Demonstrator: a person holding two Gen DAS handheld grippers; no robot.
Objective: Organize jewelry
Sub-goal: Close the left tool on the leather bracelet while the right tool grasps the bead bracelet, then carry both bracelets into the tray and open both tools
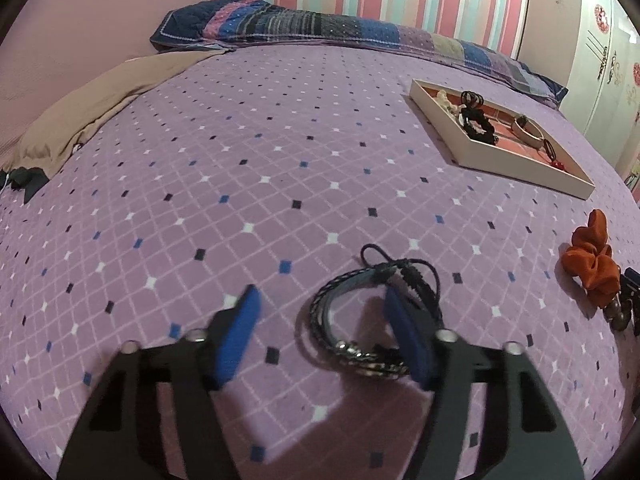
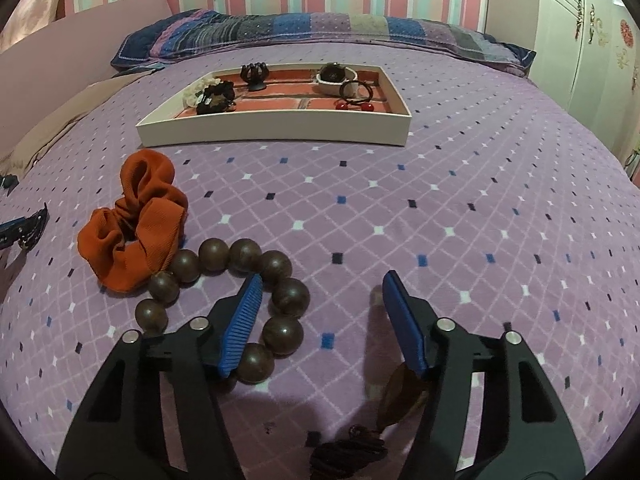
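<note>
With my left gripper [image 1: 320, 316] unclenched astride the bracelet's [image 1: 360, 312] rim and my right gripper [image 2: 320, 304] unclenched astride the beads [image 2: 256, 292], both well short of the tray [image 2: 276, 132], I risk pads slipping off.

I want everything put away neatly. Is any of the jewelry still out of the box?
Yes. The orange fabric scrunchie, the brown wooden bead bracelet and the black braided cord bracelets lie loose on the purple checked bedspread, not in the shallow white tray where other pieces already sit.
</note>
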